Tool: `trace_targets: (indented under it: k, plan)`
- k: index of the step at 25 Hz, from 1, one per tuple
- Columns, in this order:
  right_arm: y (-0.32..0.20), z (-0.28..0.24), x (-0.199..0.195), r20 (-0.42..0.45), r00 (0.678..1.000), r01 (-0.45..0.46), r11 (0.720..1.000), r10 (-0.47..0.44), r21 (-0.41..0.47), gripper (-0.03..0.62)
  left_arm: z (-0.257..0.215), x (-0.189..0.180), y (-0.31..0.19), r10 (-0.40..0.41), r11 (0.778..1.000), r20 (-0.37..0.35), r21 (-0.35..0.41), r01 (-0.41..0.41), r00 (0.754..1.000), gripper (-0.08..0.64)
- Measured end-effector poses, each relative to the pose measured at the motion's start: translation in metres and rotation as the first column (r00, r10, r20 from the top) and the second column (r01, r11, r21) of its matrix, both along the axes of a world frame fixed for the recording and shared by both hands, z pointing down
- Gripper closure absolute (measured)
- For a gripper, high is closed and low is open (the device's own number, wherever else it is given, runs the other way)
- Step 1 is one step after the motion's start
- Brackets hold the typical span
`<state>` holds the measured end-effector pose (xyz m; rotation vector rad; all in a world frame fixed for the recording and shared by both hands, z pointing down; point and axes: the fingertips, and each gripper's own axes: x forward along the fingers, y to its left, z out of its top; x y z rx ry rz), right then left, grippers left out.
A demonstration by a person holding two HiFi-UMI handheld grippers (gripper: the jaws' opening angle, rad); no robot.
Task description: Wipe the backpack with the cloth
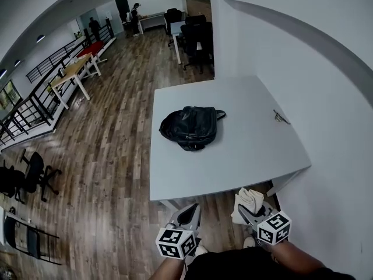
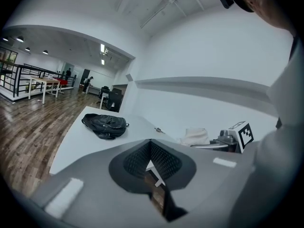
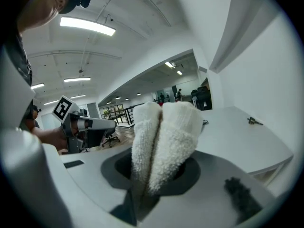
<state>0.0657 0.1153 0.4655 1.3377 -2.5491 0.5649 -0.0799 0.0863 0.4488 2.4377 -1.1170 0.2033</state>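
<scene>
A black backpack point(image 1: 191, 127) point(image 2: 105, 125) lies flat near the middle of the white table point(image 1: 245, 156). Both grippers hang below the table's near edge, well short of the backpack. My right gripper point(image 1: 246, 210) point(image 3: 159, 151) is shut on a folded white cloth point(image 1: 249, 199) point(image 3: 164, 137) point(image 2: 194, 136), which sticks up between its jaws and hides most of the backpack in the right gripper view. My left gripper point(image 1: 190, 210) point(image 2: 150, 140) is shut with nothing in it, its jaws meeting at the tip.
A small bunch of keys point(image 1: 281, 117) point(image 2: 158, 129) point(image 3: 254, 121) lies near the table's right edge. A white wall runs close along the right. Wood floor, black office chairs point(image 1: 195, 37), desks point(image 1: 73, 74) and a railing lie to the left and beyond.
</scene>
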Motion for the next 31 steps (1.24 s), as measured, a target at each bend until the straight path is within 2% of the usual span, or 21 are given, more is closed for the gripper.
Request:
trace_targets:
  k: [3, 7, 13, 18, 31]
  plan:
    - [0.004, 0.002, 0.014, -0.011, 1.0, 0.026, 0.999, -0.026, -0.018, 0.495, -0.002, 0.023, 0.002, -0.014, 1.0, -0.003, -0.007, 0.014, 1.0, 0.552]
    - [0.007, 0.001, 0.03, -0.036, 0.997, 0.07, 0.998, -0.07, 0.001, 0.497, 0.004, 0.055, 0.011, -0.009, 1.0, 0.015, -0.012, 0.009, 1.0, 0.552]
    - [0.005, -0.012, 0.038, 0.007, 0.996, 0.087, 0.995, -0.087, 0.039, 0.498, 0.011, 0.081, 0.025, 0.017, 0.999, 0.049, -0.04, -0.015, 0.999, 0.552]
    - [0.006, -0.005, 0.044, 0.034, 0.997, 0.07, 0.997, -0.071, 0.028, 0.497, 0.014, 0.088, 0.029, 0.032, 0.998, 0.069, -0.049, -0.029, 0.997, 0.552]
    - [0.006, -0.007, 0.034, 0.017, 0.998, 0.066, 0.997, -0.067, 0.044, 0.499, 0.009, 0.08, 0.021, 0.038, 0.999, 0.065, -0.027, -0.036, 0.997, 0.552]
